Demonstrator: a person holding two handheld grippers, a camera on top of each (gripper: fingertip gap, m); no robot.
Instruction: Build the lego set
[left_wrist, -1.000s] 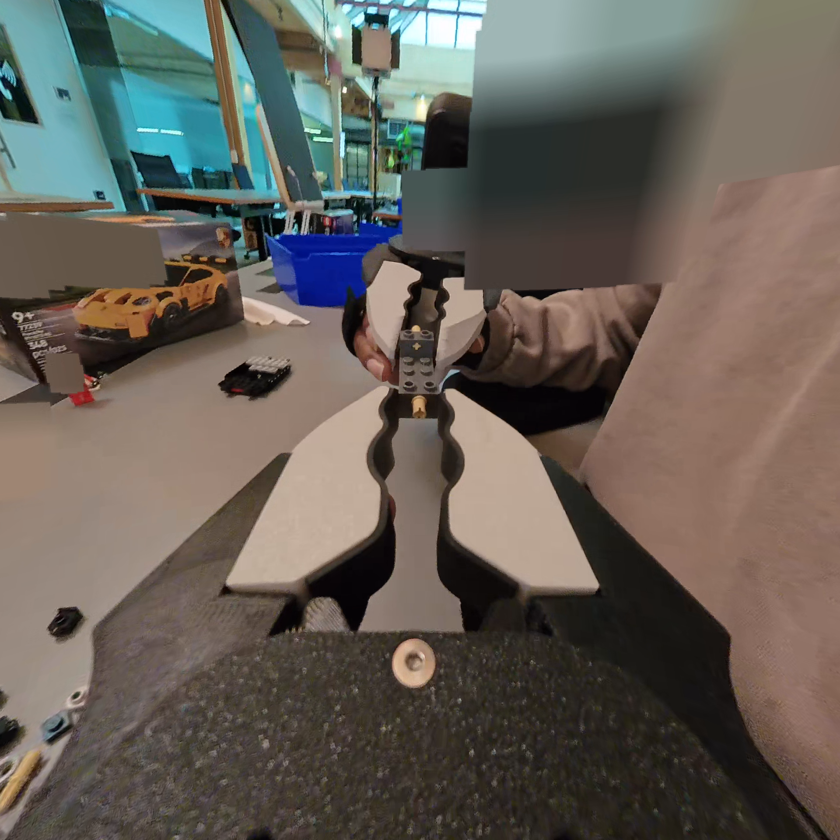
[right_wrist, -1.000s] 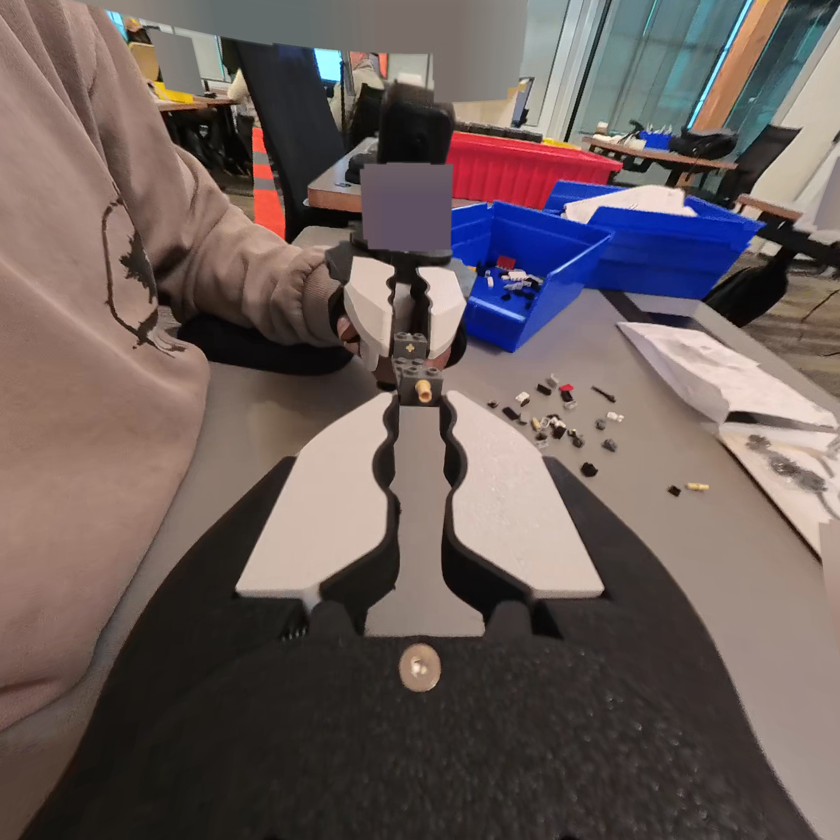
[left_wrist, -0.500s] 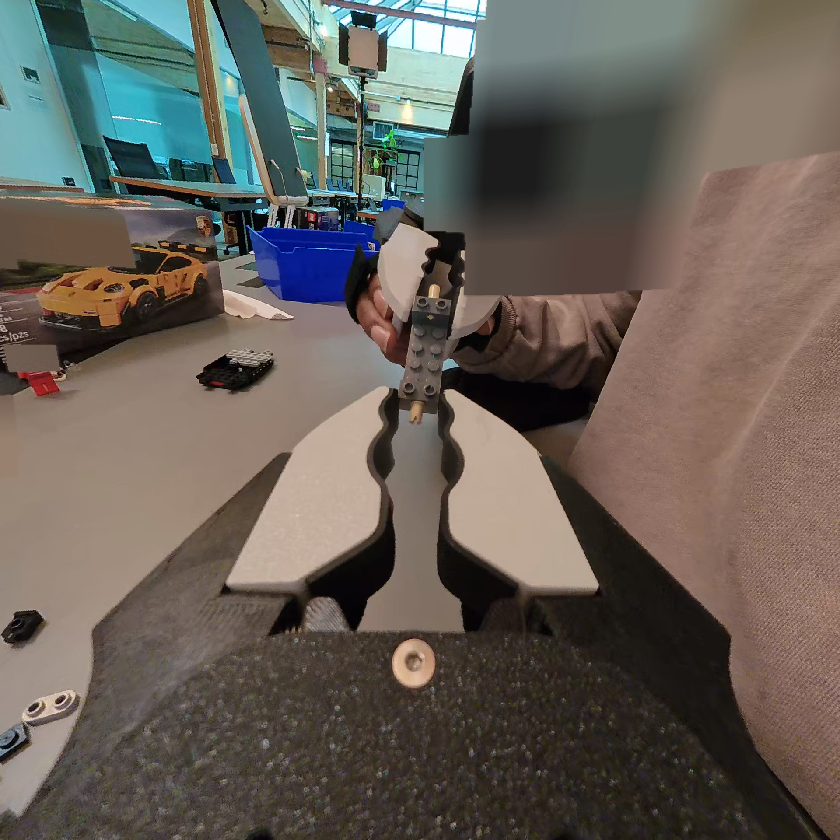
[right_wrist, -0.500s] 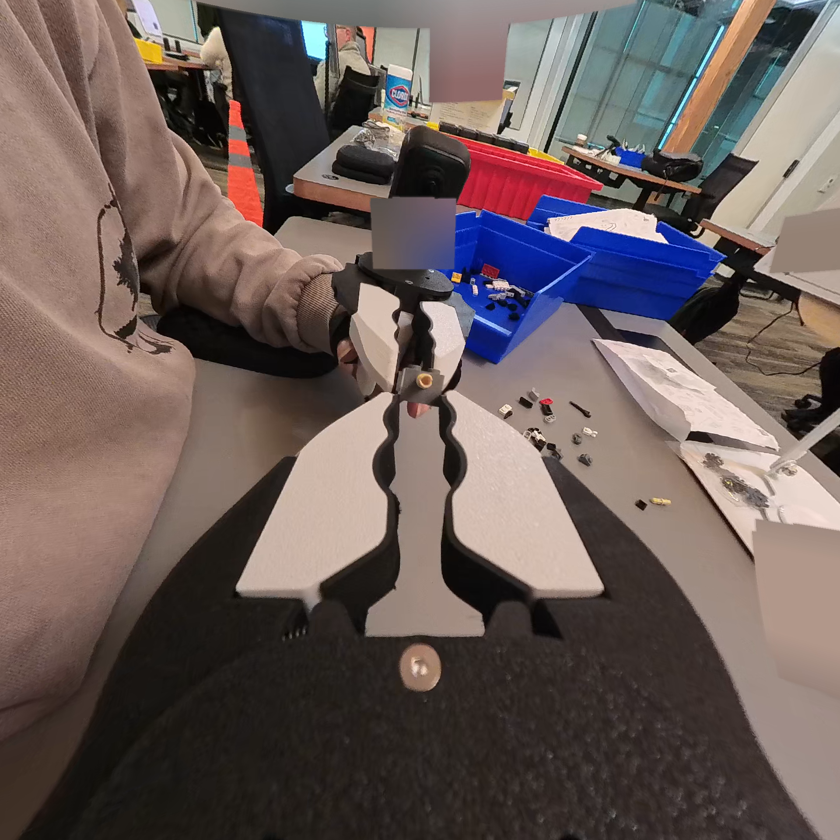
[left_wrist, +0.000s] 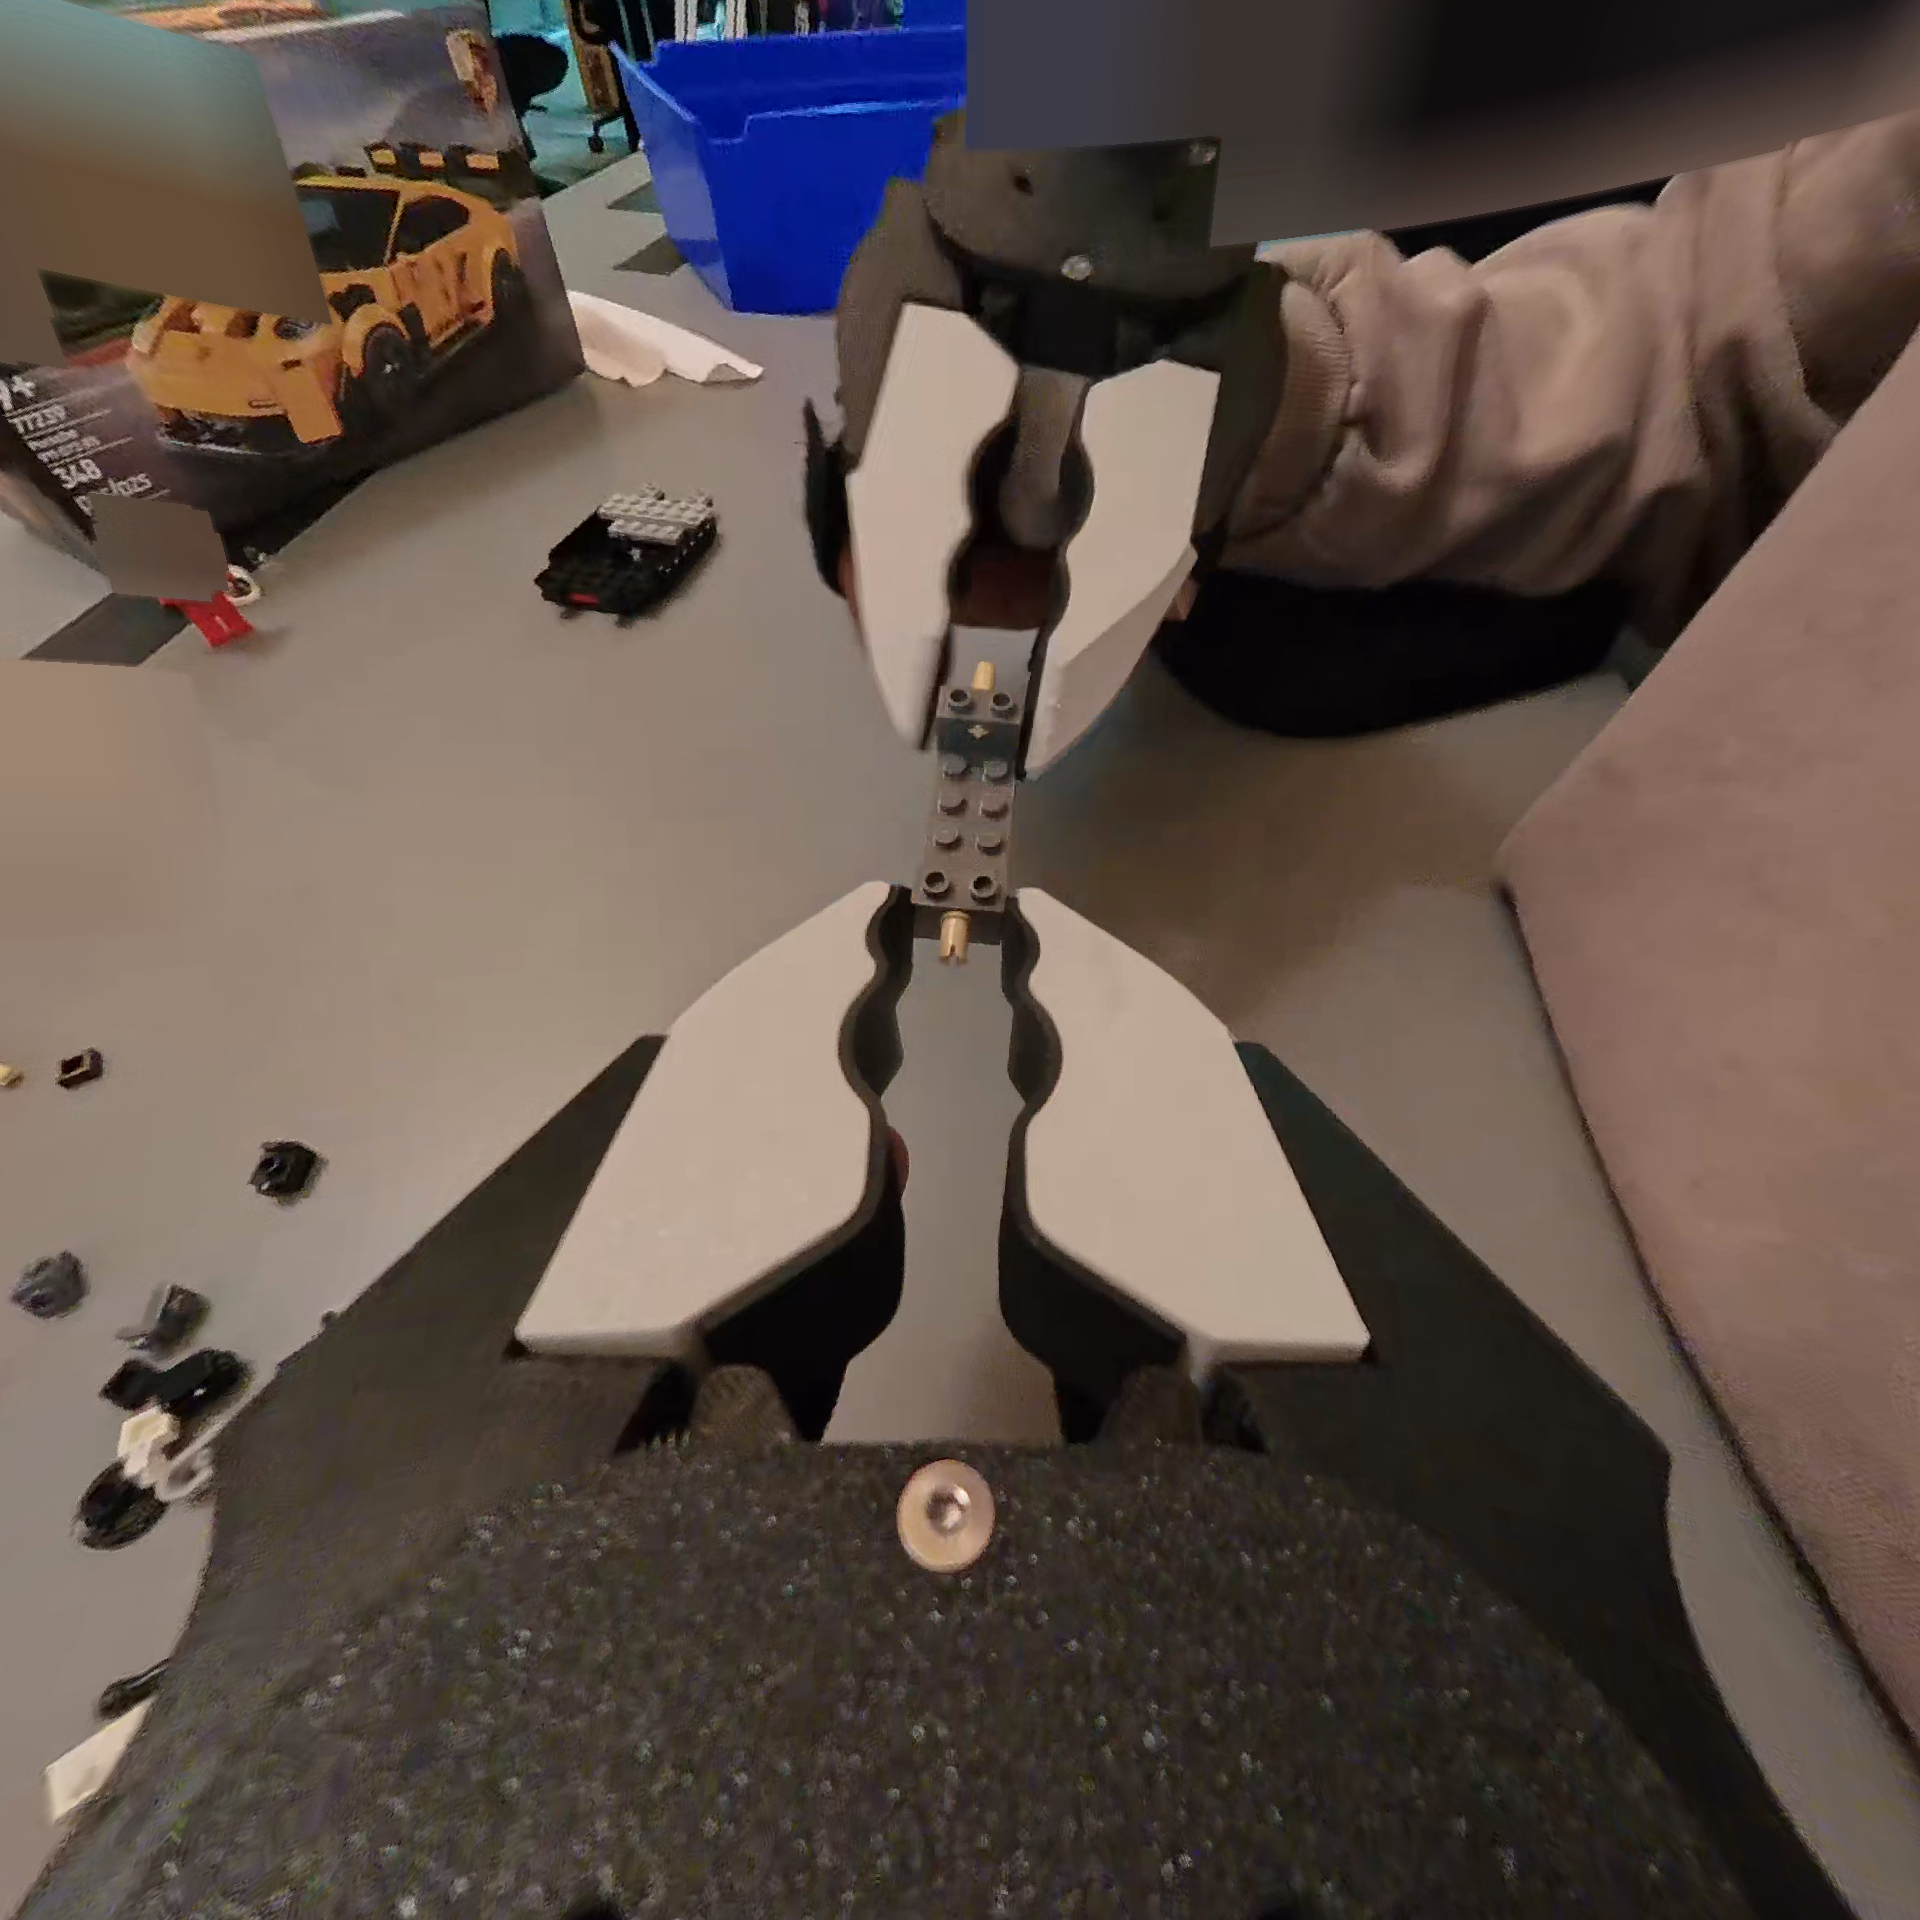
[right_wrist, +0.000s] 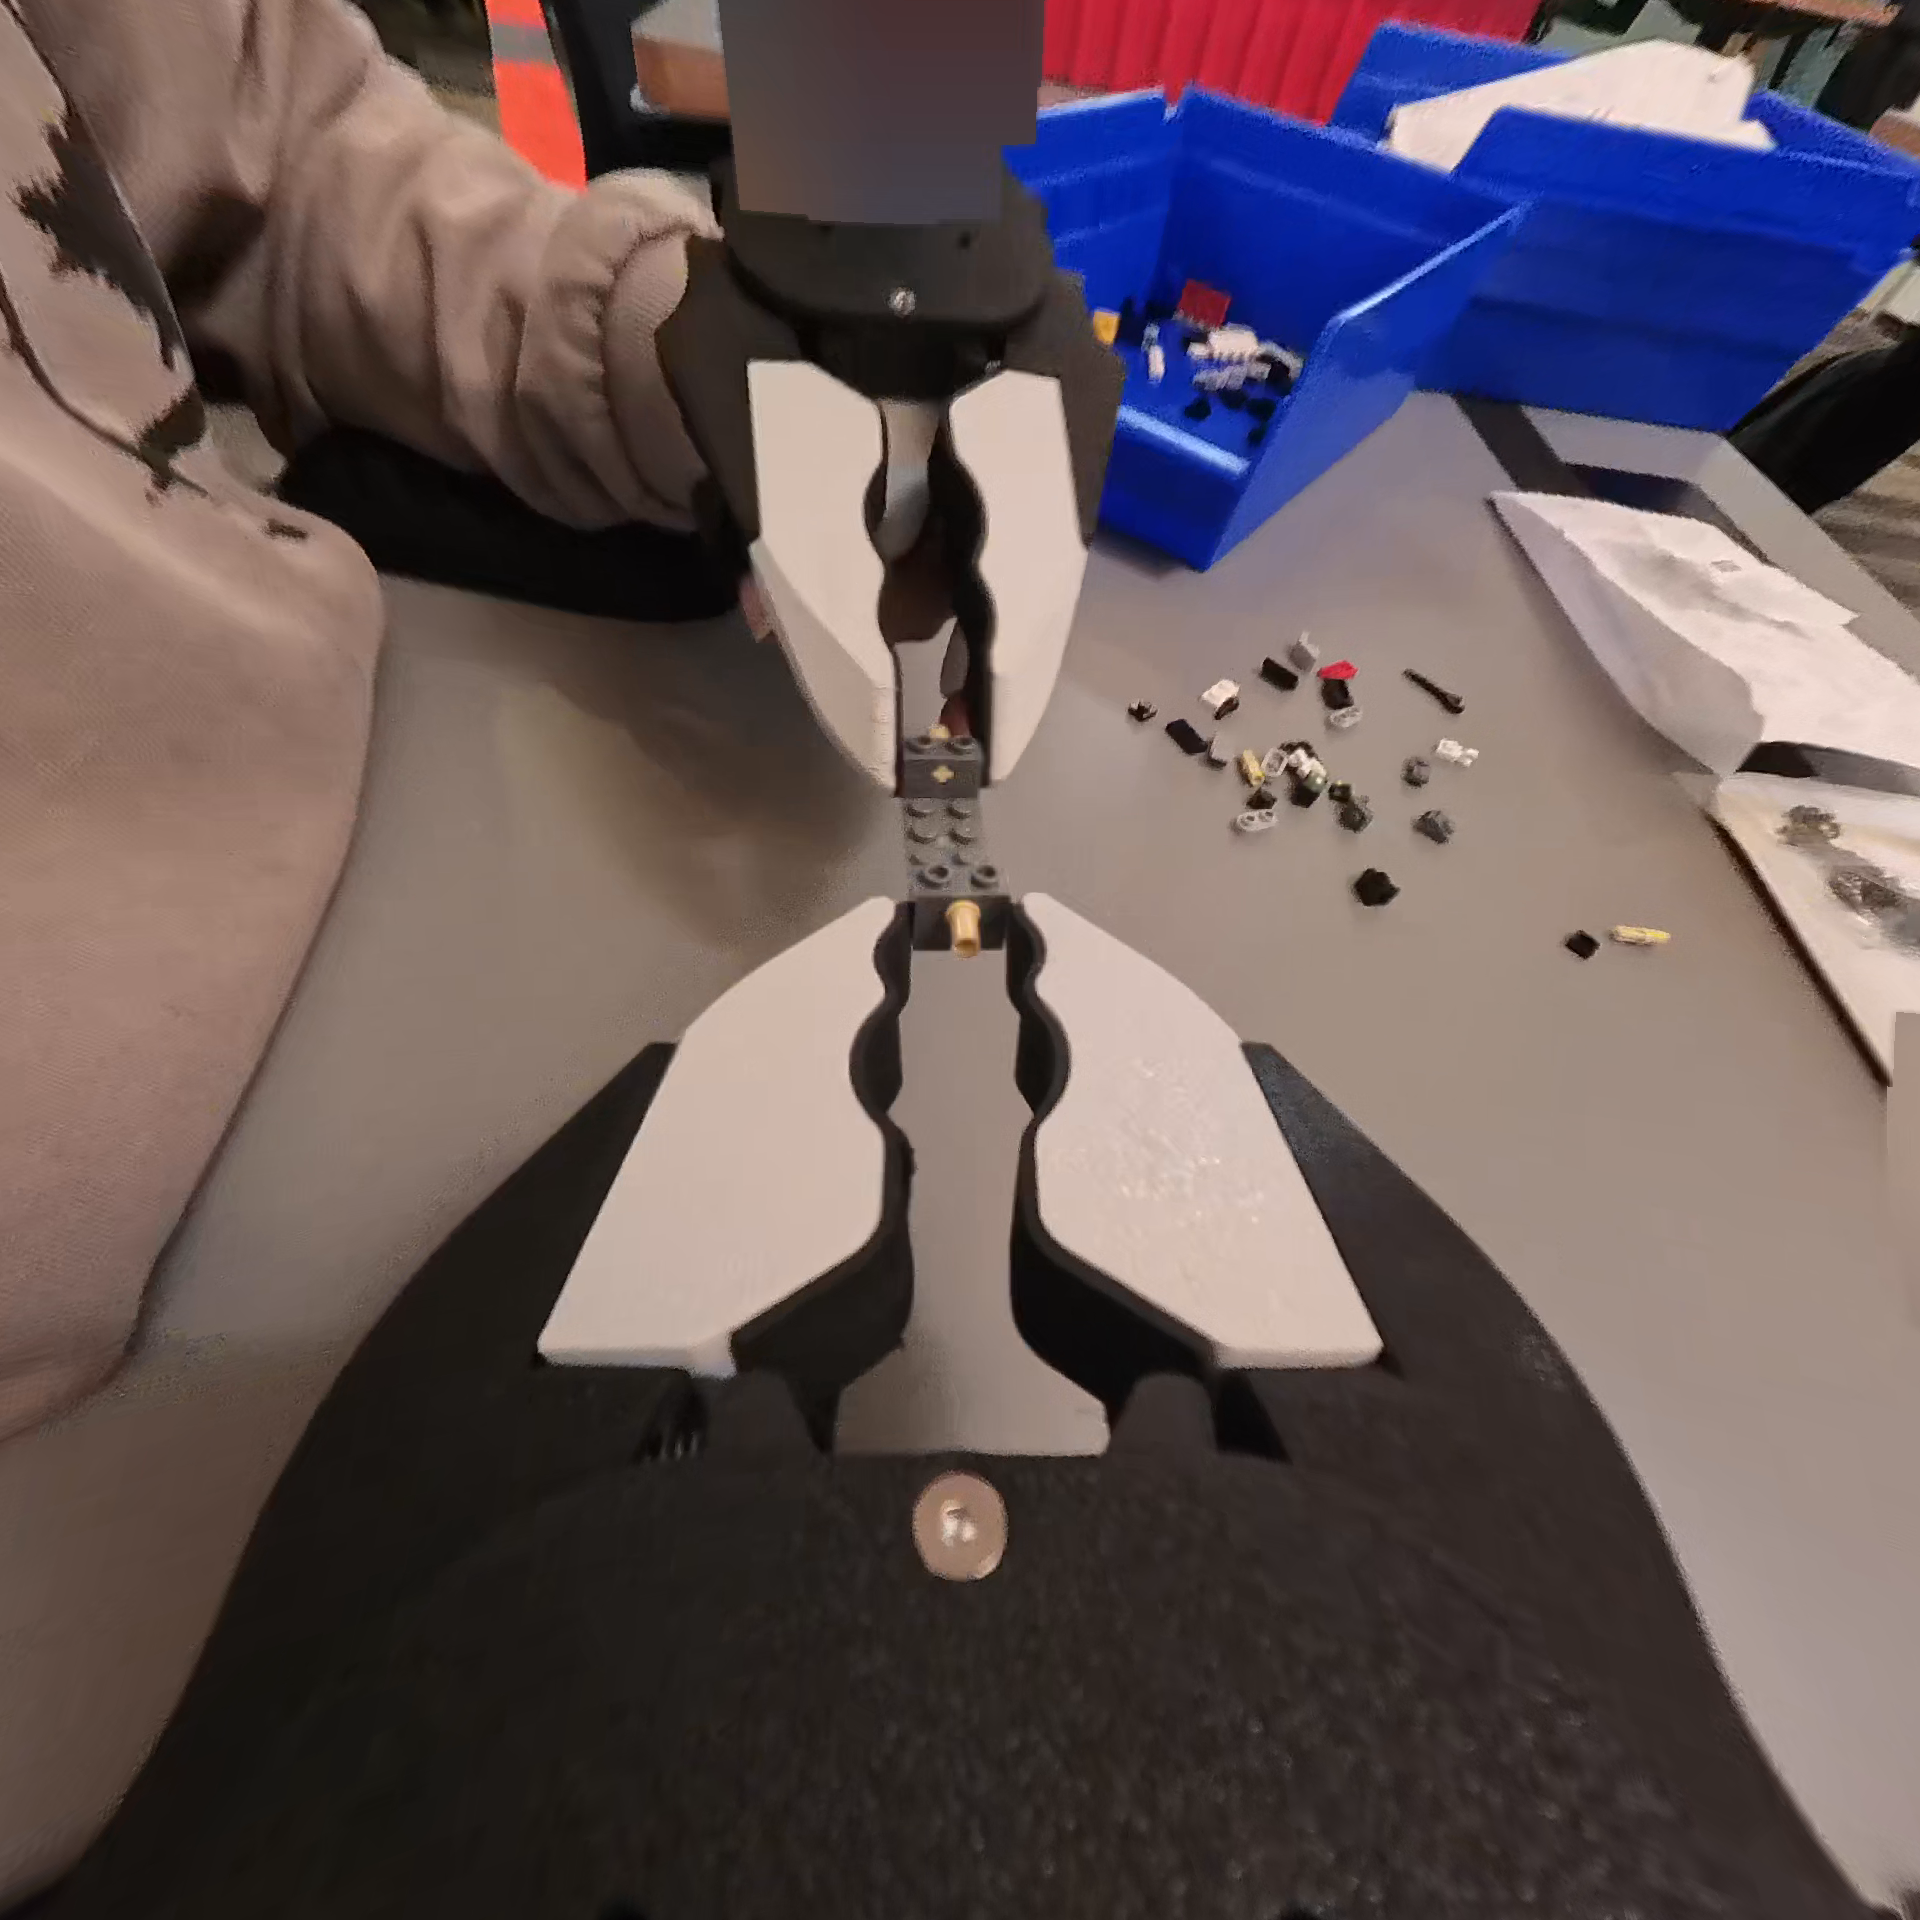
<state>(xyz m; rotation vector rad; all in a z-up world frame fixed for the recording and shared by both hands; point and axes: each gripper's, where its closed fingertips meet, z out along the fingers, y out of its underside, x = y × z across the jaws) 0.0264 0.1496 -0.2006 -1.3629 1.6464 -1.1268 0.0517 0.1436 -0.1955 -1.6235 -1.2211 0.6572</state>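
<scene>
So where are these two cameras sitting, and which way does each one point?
Left wrist view: sits on the left gripper, looking forward along its fingers at the dark grey studded Lego plate, the opposing right gripper and a beige sleeve.
Right wrist view: sits on the right gripper, facing back at the left gripper, with loose small pieces beyond.
Shared: the plate, gripped at both ends, and the grey table.

The set's box (left_wrist: 312, 291) bears print, not reproduced here.

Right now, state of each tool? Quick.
Left tool: shut on one end of the dark grey lego plate assembly.
Right tool: shut on its other end.
</scene>
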